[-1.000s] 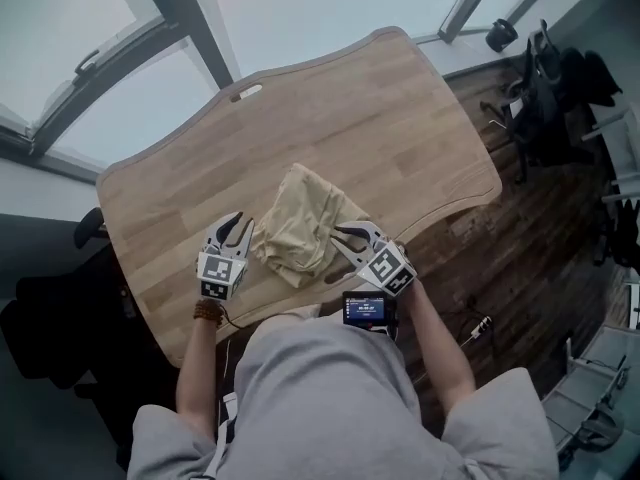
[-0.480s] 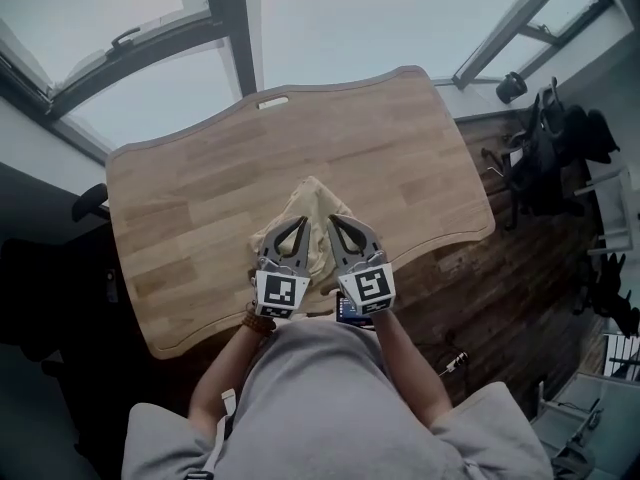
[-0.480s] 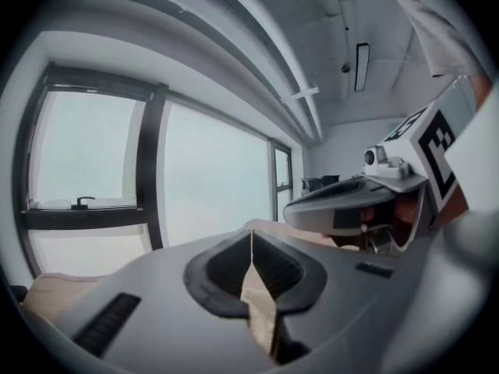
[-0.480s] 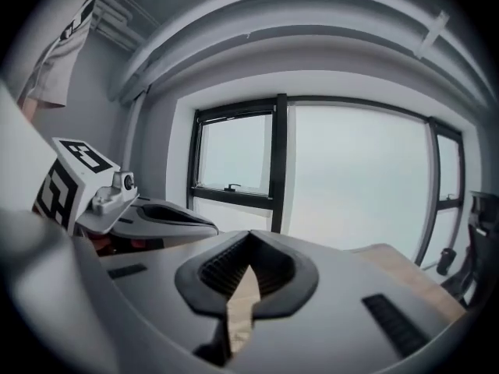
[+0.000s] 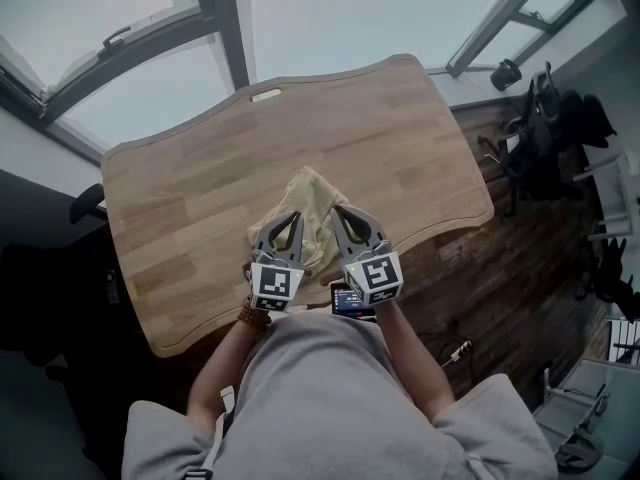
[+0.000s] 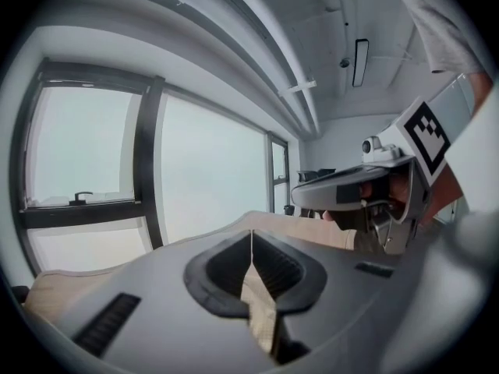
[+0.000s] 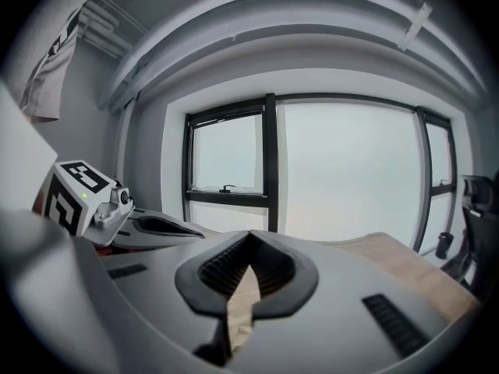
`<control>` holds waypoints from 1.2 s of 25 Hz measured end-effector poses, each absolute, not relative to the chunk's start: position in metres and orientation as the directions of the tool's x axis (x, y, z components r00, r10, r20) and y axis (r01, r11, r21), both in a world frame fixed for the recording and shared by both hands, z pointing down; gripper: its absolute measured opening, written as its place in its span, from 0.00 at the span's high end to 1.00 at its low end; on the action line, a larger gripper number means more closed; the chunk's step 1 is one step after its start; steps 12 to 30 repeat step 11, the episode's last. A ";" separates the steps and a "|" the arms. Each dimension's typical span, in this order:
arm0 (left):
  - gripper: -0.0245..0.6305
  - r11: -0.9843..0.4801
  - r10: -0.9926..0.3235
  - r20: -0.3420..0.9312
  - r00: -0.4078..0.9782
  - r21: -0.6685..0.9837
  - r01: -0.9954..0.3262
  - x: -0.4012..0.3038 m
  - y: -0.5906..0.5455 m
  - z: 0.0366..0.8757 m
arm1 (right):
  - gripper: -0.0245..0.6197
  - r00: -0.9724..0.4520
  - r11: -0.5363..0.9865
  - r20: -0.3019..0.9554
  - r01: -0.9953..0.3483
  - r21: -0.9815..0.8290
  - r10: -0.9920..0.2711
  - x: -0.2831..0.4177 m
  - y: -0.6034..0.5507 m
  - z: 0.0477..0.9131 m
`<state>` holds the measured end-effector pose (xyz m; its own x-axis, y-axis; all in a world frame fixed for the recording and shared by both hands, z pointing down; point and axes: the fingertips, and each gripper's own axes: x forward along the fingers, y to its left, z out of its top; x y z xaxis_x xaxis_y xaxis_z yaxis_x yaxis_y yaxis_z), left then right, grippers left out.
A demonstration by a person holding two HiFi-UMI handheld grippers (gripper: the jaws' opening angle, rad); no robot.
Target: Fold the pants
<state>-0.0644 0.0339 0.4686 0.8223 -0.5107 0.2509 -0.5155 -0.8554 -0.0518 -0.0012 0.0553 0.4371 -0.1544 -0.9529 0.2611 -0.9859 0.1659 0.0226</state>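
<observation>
Head view shows the tan pants (image 5: 308, 200) bunched at mid-frame on the table (image 5: 180, 198). Their near edge is pinched by the left gripper (image 5: 288, 226) and right gripper (image 5: 343, 216), both clenched on cloth. This looks like the opening grab; next comes spreading the pants flat.

Left gripper (image 5: 292, 220) and right gripper (image 5: 339, 212) stand side by side above the near half of the table (image 5: 190, 198), each claw pinching cloth of the pants (image 5: 312, 193). The rest of the pants lies on the table, ahead of and between both claws. The windows (image 5: 150, 88) stand beyond the claws, past the table's far edge. A chair (image 5: 545, 108) stands on the floor (image 5: 480, 268), well right of the right claw.
</observation>
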 end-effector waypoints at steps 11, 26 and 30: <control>0.94 -0.863 -0.486 0.327 0.810 -0.036 -0.503 -0.067 0.036 0.507 | 0.96 -0.135 0.148 0.269 -0.988 0.029 -0.954 0.006 0.060 0.442; 0.94 -0.863 -0.486 0.327 0.810 -0.036 -0.503 -0.067 0.036 0.507 | 0.96 -0.135 0.148 0.269 -0.988 0.029 -0.954 0.006 0.060 0.442; 0.94 -0.863 -0.486 0.327 0.810 -0.036 -0.503 -0.067 0.036 0.507 | 0.96 -0.135 0.148 0.269 -0.988 0.029 -0.954 0.006 0.060 0.442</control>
